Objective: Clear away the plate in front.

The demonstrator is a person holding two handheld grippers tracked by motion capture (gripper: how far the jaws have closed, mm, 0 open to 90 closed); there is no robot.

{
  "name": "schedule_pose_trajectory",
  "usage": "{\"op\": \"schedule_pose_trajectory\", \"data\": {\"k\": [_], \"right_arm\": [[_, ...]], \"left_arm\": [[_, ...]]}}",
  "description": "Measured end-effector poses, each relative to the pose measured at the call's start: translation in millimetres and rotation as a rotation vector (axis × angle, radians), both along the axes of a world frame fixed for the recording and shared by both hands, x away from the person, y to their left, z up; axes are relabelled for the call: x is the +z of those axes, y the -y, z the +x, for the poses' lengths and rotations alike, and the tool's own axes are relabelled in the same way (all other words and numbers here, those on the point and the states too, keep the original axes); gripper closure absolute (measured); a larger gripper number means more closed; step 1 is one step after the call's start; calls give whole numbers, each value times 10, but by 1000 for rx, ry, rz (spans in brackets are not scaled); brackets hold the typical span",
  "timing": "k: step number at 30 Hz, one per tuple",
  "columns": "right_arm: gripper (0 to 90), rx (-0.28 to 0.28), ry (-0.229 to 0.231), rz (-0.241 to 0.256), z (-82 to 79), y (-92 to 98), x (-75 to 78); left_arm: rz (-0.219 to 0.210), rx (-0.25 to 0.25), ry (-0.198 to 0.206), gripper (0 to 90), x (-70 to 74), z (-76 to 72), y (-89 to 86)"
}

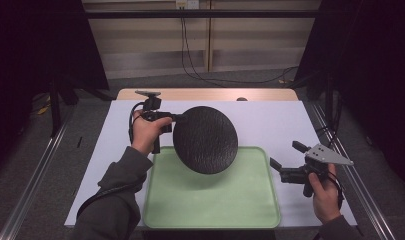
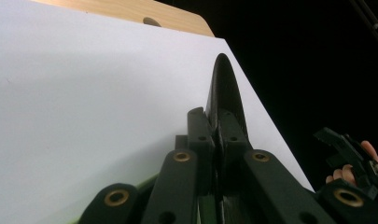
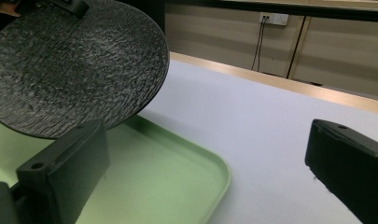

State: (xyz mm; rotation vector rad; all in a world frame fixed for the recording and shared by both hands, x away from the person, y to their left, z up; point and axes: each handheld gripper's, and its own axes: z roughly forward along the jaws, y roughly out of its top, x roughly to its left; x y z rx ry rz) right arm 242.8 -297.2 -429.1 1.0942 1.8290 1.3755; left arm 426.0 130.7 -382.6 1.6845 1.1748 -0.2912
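**Plate held by its rim above the tray: slip risk noted**

A dark textured plate [image 1: 205,139] is held clear of the surfaces, tilted steeply, its lower edge hanging over the far left part of the green tray [image 1: 250,210]. No contact between plate and tray is seen; a shadow is cast on the tray floor below it.

The left gripper [image 1: 173,118] is closed on the plate's rim at the upper left. In the left gripper view the two jaws are seen pressed tight against the thin rim, with the plate edge-on between them. Only a narrow strip of rim is caught.

The right gripper [image 1: 286,155] is held near the tray's right edge, above the white counter [image 1: 270,122]. Its jaws are spread wide and nothing is held between them.

Risks, as judged:
- The whole plate is carried on one pinch at its edge, so its weight acts as a lever there. The plate could be rotated in the jaws or slipped free if the hand is jerked.
- A drop would land the lower edge on the tray first; chipping or a bounce onto the counter is possible.
- If lowered while so tilted, the plate could be caught on the tray's raised lip.
- No support is given by the right gripper, which is well apart from the plate.
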Motion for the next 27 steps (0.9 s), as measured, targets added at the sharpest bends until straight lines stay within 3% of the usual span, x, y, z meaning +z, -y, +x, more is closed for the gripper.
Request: {"op": "schedule_pose_trajectory", "data": {"k": [27], "right_arm": [[0,6,0,-12,1,-7,-3]], "left_arm": [[7,-107,9,867,-47,-314,96]]}}
